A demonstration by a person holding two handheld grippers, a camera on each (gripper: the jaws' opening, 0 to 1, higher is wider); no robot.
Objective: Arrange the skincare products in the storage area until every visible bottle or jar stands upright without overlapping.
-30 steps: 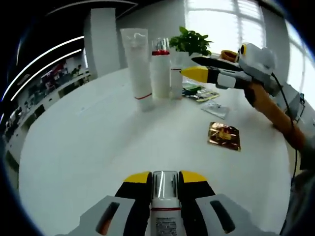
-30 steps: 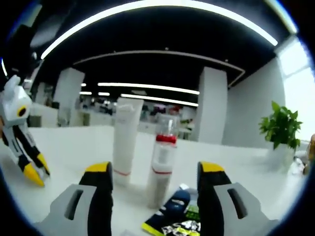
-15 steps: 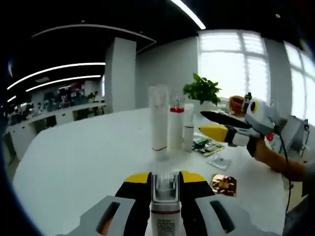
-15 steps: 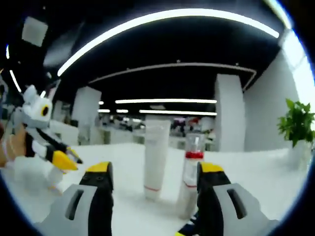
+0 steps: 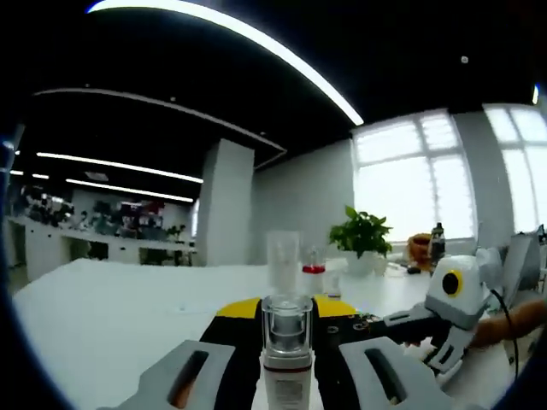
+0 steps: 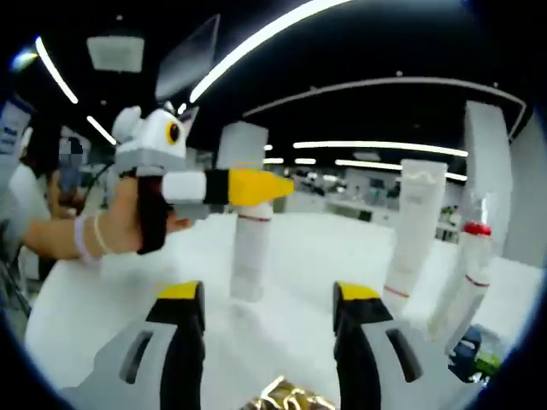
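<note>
The left gripper (image 5: 286, 337) was clamped on a clear-capped bottle (image 5: 286, 342), upright over the table (image 5: 111, 316). Rigid, probably slick plastic; mid-body suited it. The right gripper (image 6: 267, 320) gaped empty, near the white tube (image 6: 414, 231).

The white tabletop (image 6: 291, 256) carries a tall white tube (image 6: 413, 229) standing on its cap. Just beside the tube, on its right in the right gripper view, stands a clear bottle with a red band (image 6: 466, 282). Well apart from the tube, to its left, a white bottle with a red band (image 6: 249, 254) stands upright. A gold foil packet (image 6: 286, 397) lies nearer, and dark sachets (image 6: 477, 357) lie beyond the clear bottle.
</note>
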